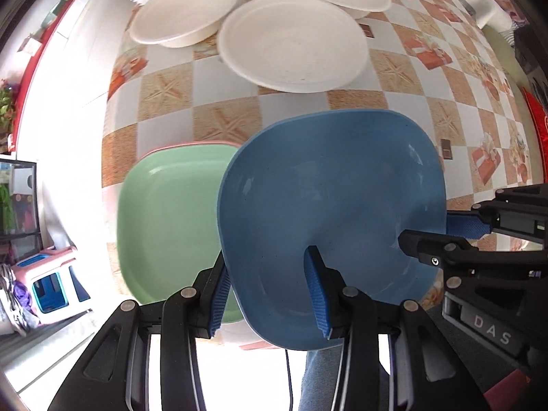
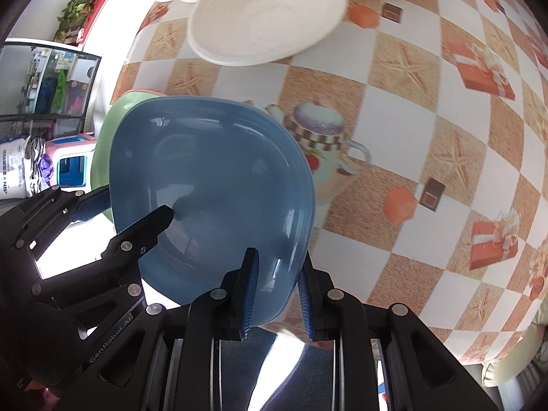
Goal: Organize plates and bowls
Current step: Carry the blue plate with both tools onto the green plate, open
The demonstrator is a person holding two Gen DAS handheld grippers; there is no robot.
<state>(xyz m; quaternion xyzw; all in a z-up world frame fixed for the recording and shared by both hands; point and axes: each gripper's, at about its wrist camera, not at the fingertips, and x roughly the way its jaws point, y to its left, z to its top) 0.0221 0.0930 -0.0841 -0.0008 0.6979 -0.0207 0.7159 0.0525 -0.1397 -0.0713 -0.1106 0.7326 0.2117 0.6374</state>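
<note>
Left wrist view first: the left gripper [image 1: 270,291] has its jaws pinched on the near rim of the blue plate [image 1: 328,205], one blue pad inside the dish, the other under the edge. Nothing sits in the plate. It's held over the near edge of the checked tablecloth [image 1: 428,78], overlapping the empty green plate [image 1: 171,222], and a thin pink rim [image 1: 191,144] peeks out beneath the green one — another plate under it, probably, though only that edge shows. Coming in from the right, the right gripper [image 1: 428,229] grips the blue plate's side rim; "DAS" reads on its body. Farther back, three empty white plates [image 1: 291,41] cluster together, the middle one overlapping its neighbours. Off the table to the left, a pink stool [image 1: 54,281].

Right wrist view now: the right gripper [image 2: 277,287] is closed narrow on the blue plate [image 2: 212,185], rim between its pads. The left gripper [image 2: 130,212] reaches in from the left, one finger lying in the dish; "GenRobot.AI" is printed on it. The green plate [image 2: 102,144] is mostly hidden behind the blue. White plates [image 2: 267,17] are cut off at the top. A white sack [image 2: 13,167] at the far left carries lettering too blurred to read.
</note>
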